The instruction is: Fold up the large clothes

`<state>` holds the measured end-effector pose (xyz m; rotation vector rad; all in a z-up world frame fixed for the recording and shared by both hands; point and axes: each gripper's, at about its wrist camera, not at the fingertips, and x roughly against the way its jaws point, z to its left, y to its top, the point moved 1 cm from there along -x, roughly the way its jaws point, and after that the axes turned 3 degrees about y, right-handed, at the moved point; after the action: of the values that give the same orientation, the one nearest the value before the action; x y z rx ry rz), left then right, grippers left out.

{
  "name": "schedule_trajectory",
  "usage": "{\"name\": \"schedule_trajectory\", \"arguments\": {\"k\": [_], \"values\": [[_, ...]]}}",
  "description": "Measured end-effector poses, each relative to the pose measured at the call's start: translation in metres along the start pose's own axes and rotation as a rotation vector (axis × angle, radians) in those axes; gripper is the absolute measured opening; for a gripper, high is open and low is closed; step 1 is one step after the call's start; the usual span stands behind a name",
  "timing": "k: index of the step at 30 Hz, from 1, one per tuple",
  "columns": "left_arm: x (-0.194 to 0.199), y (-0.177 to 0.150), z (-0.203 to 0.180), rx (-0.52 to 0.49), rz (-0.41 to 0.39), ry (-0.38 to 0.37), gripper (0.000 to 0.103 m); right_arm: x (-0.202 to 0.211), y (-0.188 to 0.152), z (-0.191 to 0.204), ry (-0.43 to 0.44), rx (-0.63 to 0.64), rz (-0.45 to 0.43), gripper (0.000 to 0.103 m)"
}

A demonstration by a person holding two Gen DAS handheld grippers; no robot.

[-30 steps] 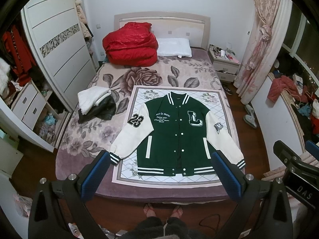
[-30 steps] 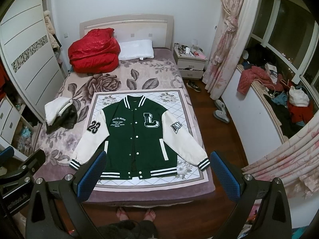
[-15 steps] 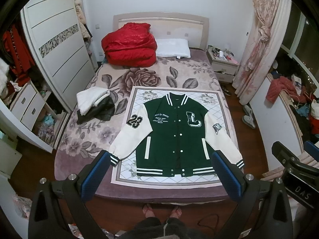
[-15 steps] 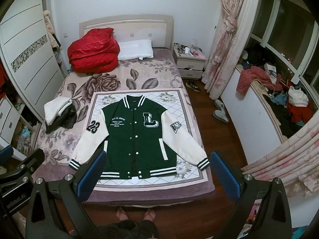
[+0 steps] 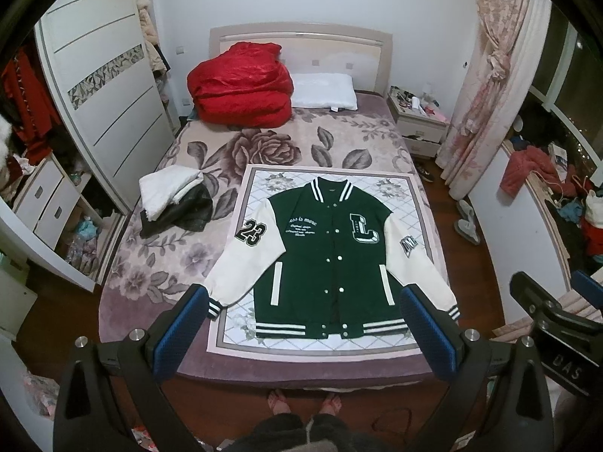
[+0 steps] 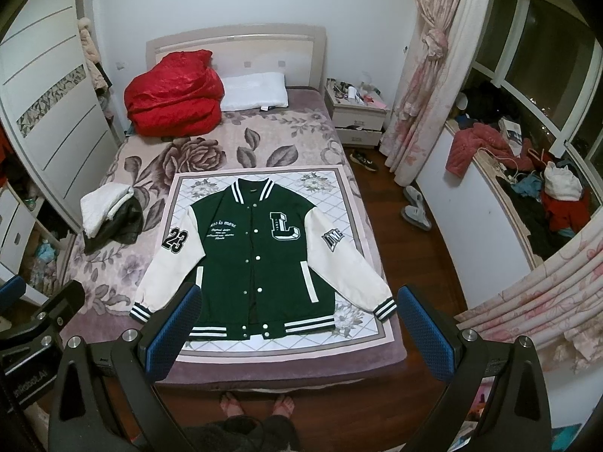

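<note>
Both spread, empty: left gripper [image 5: 307,333] and right gripper [image 6: 297,333] above flat jacket [image 5: 331,260].

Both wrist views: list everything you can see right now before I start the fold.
varsity jacket: one, green body, cream sleeves, flat and snapped shut on the mat
mat: one, white with floral corners, foot of the bed
bed: one, mauve rose-print cover
red quilt: one, bundled by the headboard
pillow: one, white, beside the quilt
clothes pile: white over black, bed's left side
nightstand: one, white, cluttered
curtain: pink floral, tied
wardrobe: white, left wall
slippers: pair, grey, on the floor
person's feet: two, bare, at the bed's foot
left gripper: jaws open, empty
right gripper: jaws open, empty
</note>
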<state>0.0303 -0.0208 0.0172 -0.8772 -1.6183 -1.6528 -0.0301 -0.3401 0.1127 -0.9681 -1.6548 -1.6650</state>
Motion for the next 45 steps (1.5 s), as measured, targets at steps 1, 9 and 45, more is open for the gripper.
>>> {"name": "schedule_trajectory", "arguments": {"k": [1, 9, 45], "values": [[-0.006, 0.002, 0.002, -0.008, -0.007, 0.009, 0.103, -0.001, 0.003, -0.001, -0.004, -0.005, 0.005, 0.103], [-0.111, 0.016, -0.006, -0.052, -0.144, 0.241, 0.103, -0.105, 0.011, -0.033, -0.060, -0.132, 0.053, 0.103], [-0.698, -0.084, -0.169, -0.151, 0.333, 0.335, 0.103, -0.734, -0.262, -0.338, 0.022, -1.428, -0.009, 0.005]]}}
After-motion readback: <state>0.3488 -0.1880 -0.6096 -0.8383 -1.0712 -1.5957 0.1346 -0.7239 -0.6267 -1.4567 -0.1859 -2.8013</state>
